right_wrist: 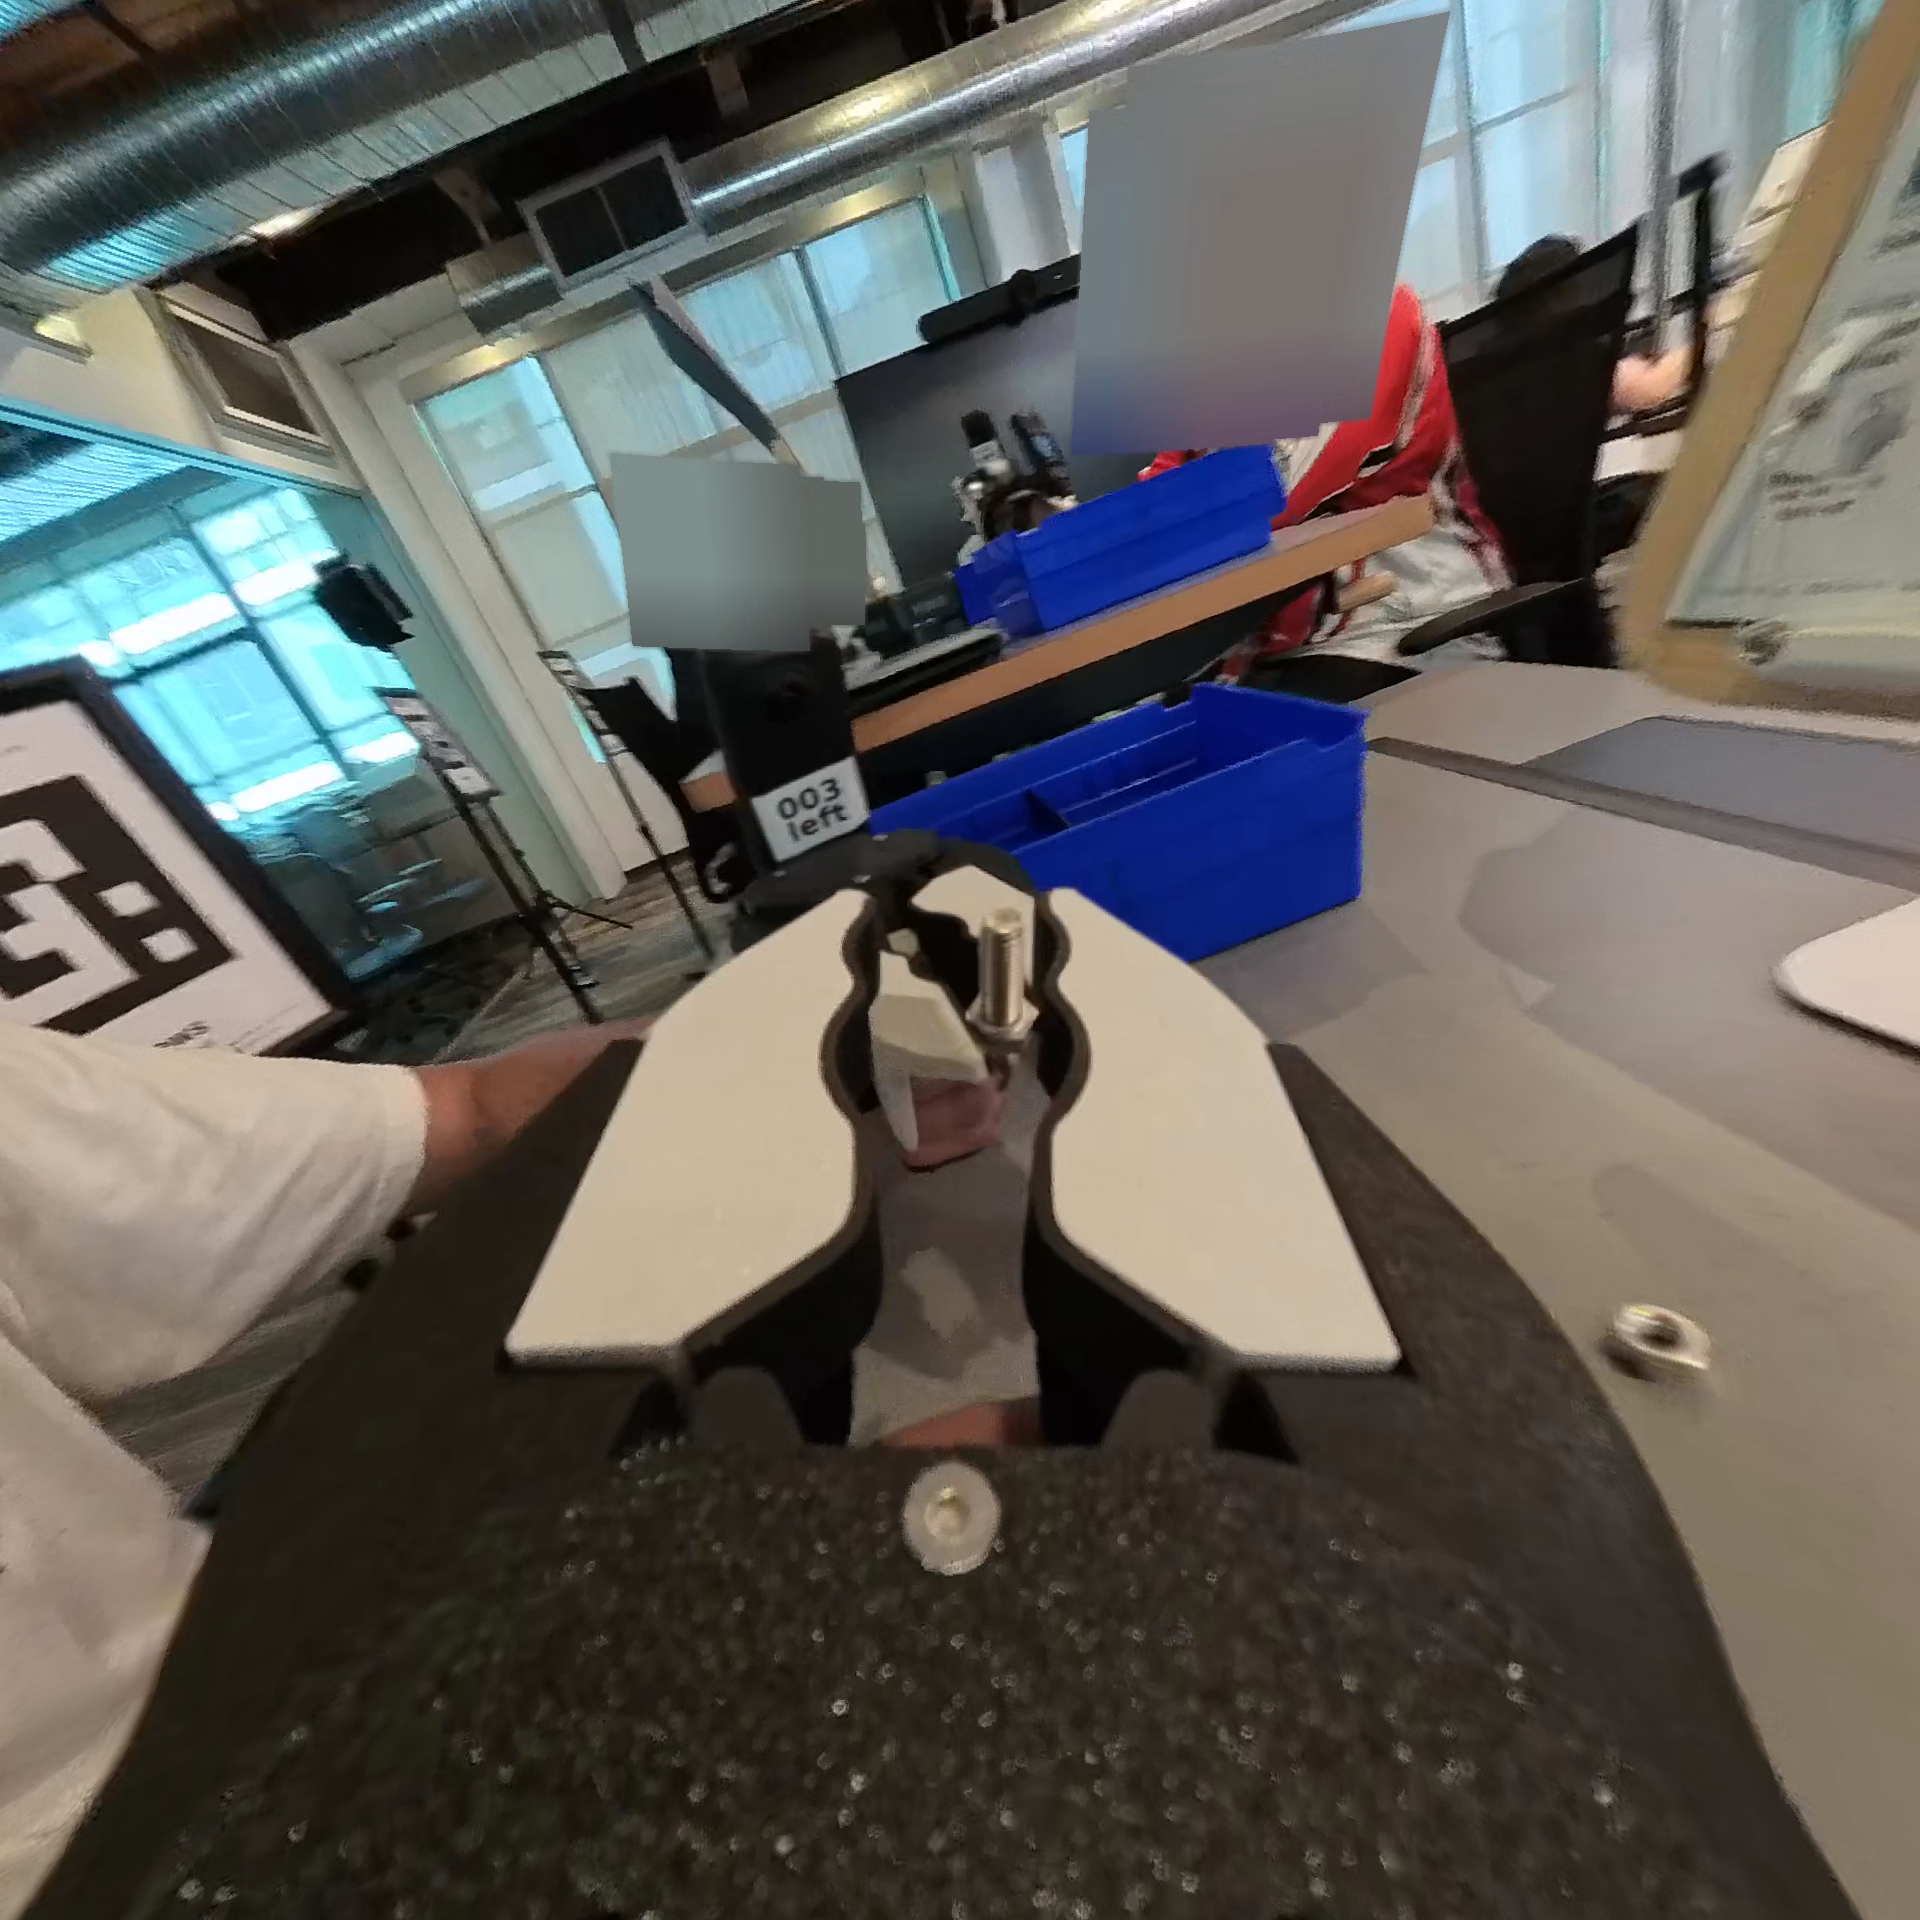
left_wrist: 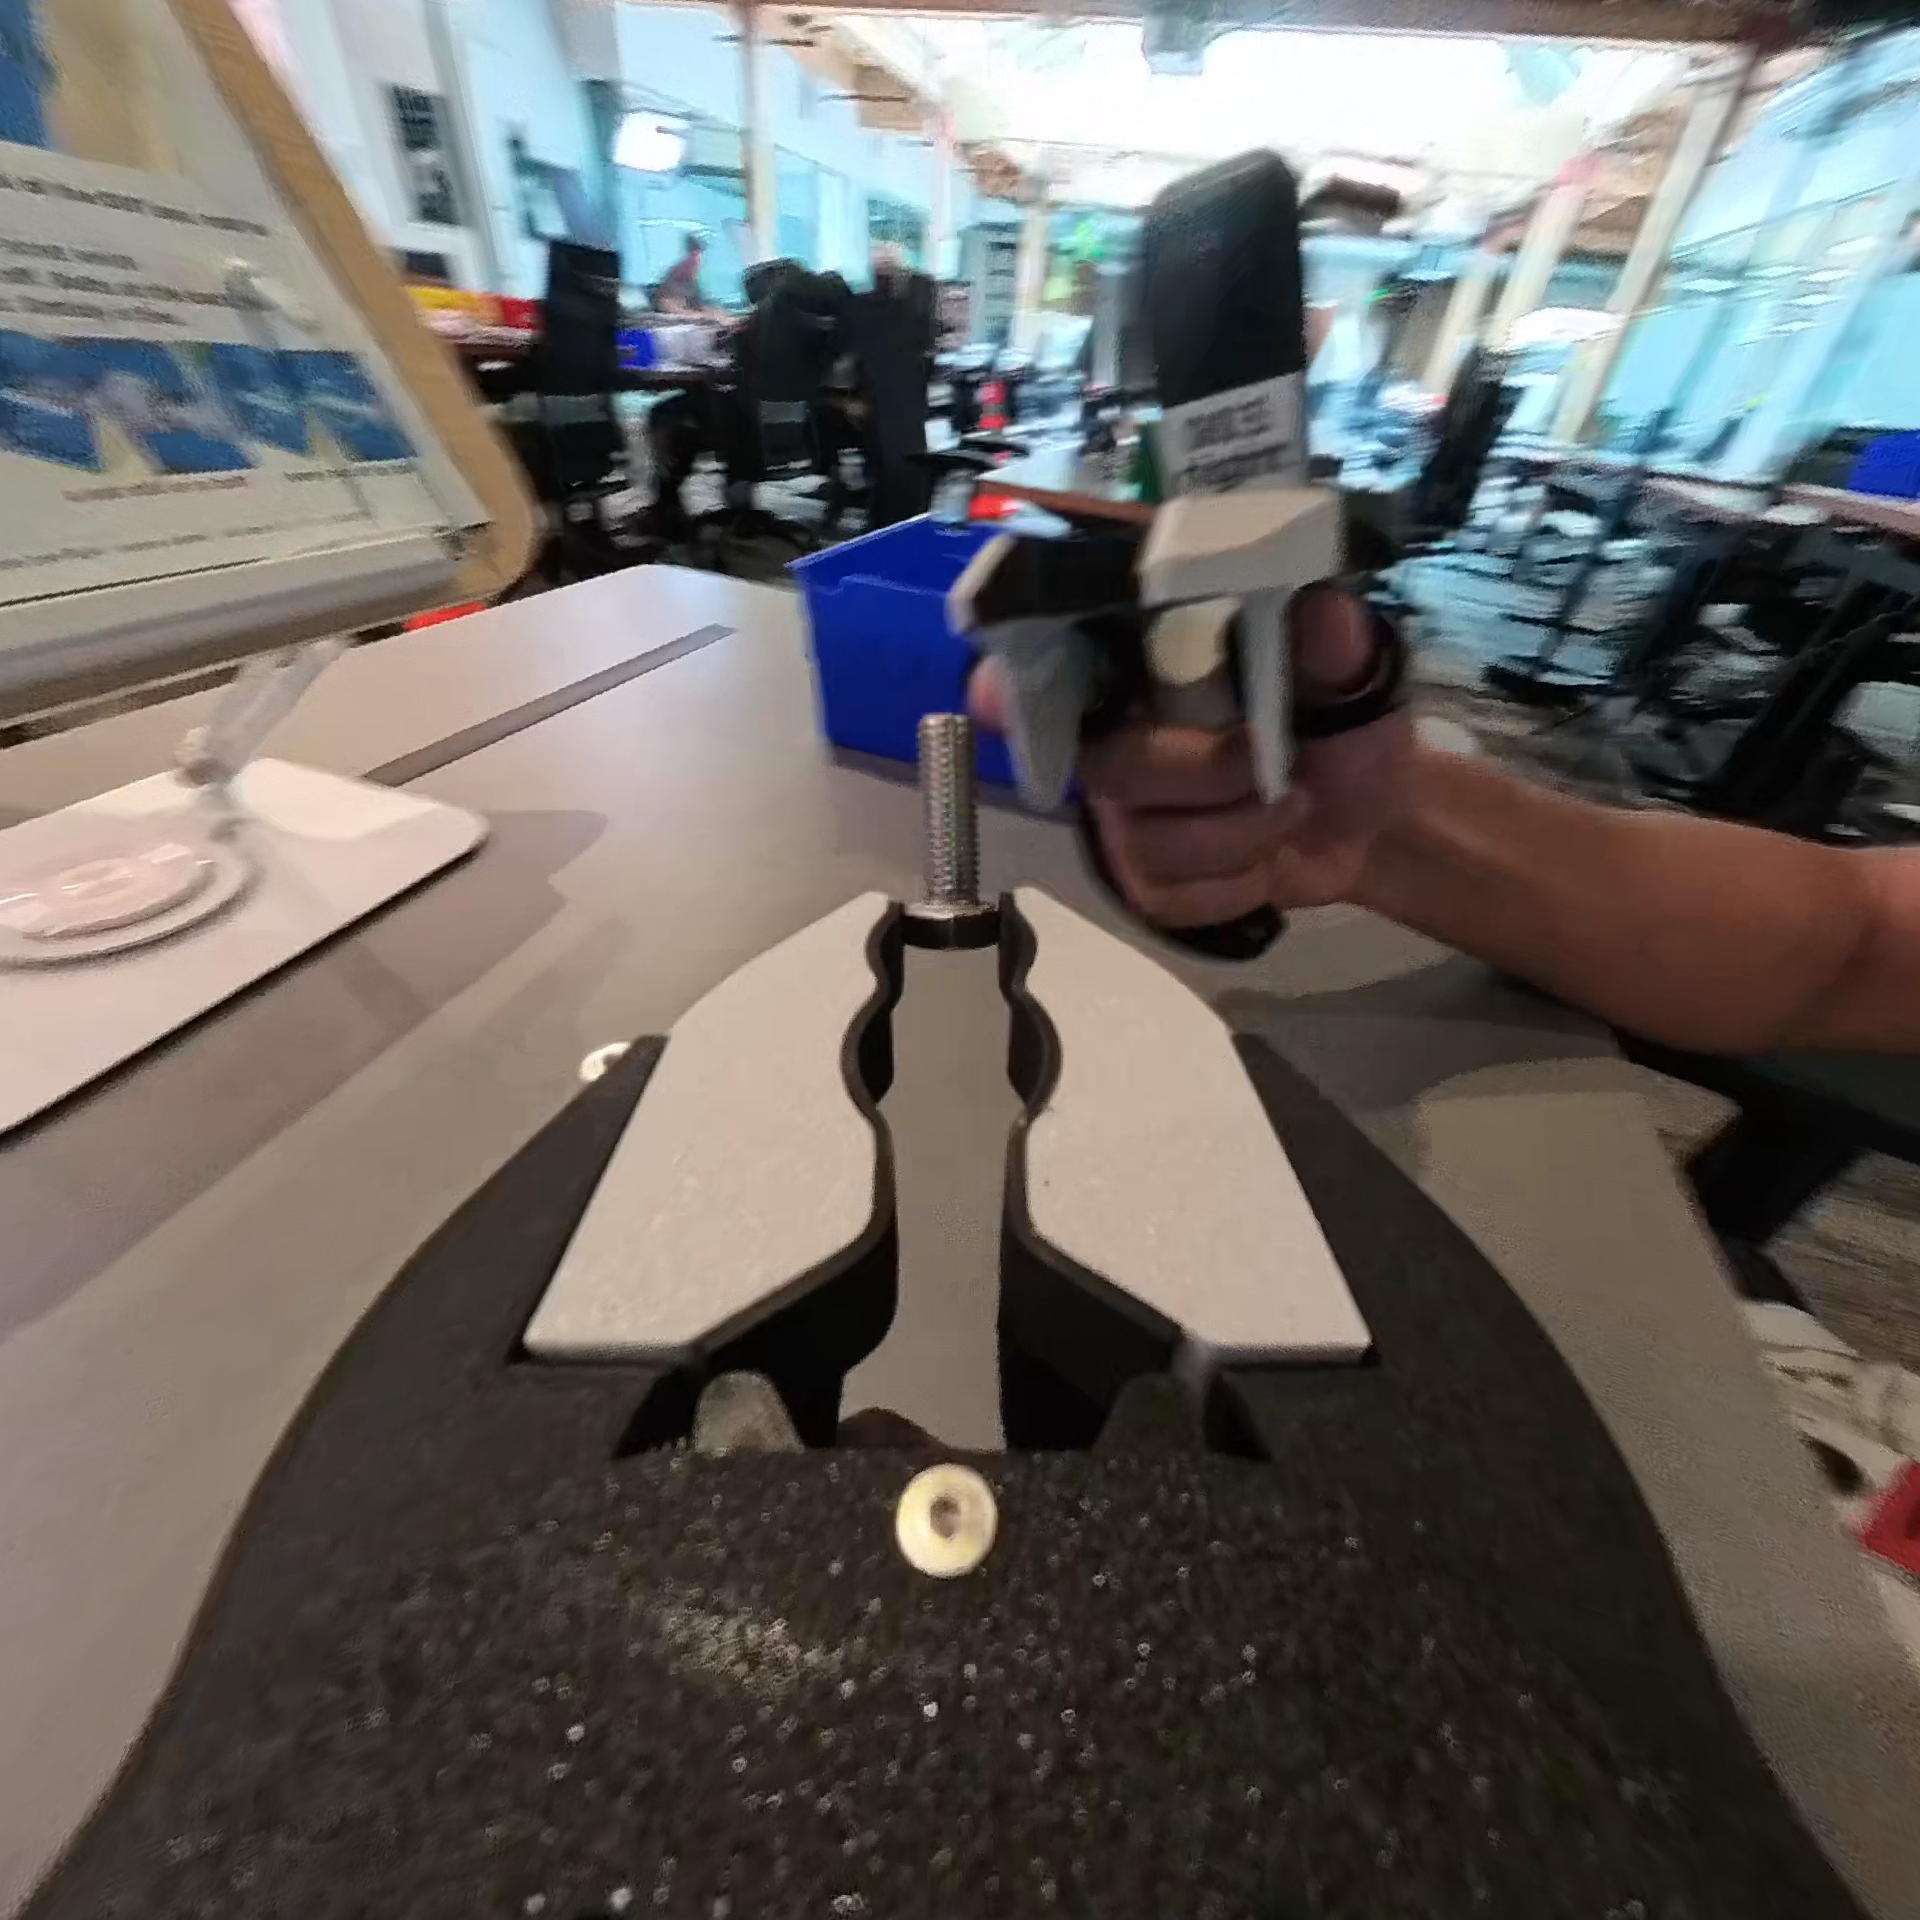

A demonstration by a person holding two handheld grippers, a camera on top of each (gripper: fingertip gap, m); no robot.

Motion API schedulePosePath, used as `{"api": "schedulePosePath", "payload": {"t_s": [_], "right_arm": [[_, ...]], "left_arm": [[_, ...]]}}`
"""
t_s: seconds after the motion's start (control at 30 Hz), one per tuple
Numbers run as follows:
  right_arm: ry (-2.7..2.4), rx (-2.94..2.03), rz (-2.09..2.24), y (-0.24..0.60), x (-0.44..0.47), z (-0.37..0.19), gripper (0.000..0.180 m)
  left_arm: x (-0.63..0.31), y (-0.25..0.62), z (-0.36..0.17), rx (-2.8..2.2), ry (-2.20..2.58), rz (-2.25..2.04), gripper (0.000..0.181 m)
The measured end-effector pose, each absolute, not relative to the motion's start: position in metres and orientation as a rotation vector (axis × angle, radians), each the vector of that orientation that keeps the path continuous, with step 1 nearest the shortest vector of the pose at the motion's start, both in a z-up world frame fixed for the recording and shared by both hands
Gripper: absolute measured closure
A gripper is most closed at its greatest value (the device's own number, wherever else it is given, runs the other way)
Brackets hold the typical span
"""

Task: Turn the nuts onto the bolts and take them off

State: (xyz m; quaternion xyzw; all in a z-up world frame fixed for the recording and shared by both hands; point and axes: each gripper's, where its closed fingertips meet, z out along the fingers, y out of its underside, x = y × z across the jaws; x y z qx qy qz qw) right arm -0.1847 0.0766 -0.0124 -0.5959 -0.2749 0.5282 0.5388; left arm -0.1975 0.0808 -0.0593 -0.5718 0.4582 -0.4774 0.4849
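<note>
The left gripper (left_wrist: pixel 948 914) has its tips pinched on the hex head of a bolt (left_wrist: pixel 947 805), and the threaded shank stands upright above the fingers, bare — no nut on it. The right gripper (right_wrist: pixel 961 935) hangs close by with its fingers apart and nothing between them; from the left wrist view it shows beyond the bolt, pointing downward, the person's hand (left_wrist: pixel 1216 800) wrapped round its handle. Through the right gripper's gap the bolt appears again, upright in the other tool's tips. Out on the grey table (right_wrist: pixel 1558 1091), a loose nut (right_wrist: pixel 1655 1341) lies flat, off to the right gripper's right and apart from everything else. A blue bin (right_wrist: pixel 1195 831) sits behind the two tools, and a white stand base (left_wrist: pixel 208 894) with a tilted board rests farther along the table. By the look of it, this is the gap between steps — bolt presented, nut waiting. The next move likely calls for the right gripper to swing to the nut, pick it up by its flats, bring it level over the thread tip and start it square, or it may cross-thread.
</note>
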Motion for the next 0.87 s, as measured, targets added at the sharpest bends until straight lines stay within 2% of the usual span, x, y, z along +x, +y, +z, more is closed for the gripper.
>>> {"api": "schedulePosePath", "payload": {"t_s": [0.1,0.2,0.27,0.43,0.6,0.87], "right_arm": [[-0.624,-1.485,1.04,0.092,-0.158,-0.015,0.148],[-0.625,-1.653,0.808,0.113,-0.134,-0.045,0.143],[-0.672,-1.788,0.704,0.121,-0.128,-0.07,0.13],[-0.847,-1.872,0.426,0.125,-0.125,-0.081,0.126],[-1.302,-1.936,0.026,0.143,-0.123,-0.093,0.127],[-1.861,-2.036,-0.044,0.179,-0.141,-0.142,0.145]], "left_arm": [[-0.209,0.12,-0.077,-1.538,0.986,-0.911,0.164],[-0.23,0.159,-0.103,-1.726,0.809,-0.655,0.164],[-0.238,0.17,-0.113,-1.782,0.751,-0.586,0.164],[-0.245,0.175,-0.112,-1.793,0.724,-0.585,0.164],[-0.244,0.173,-0.111,-1.801,0.732,-0.615,0.164],[-0.249,0.177,-0.112,-1.821,0.729,-0.614,0.164]]}}
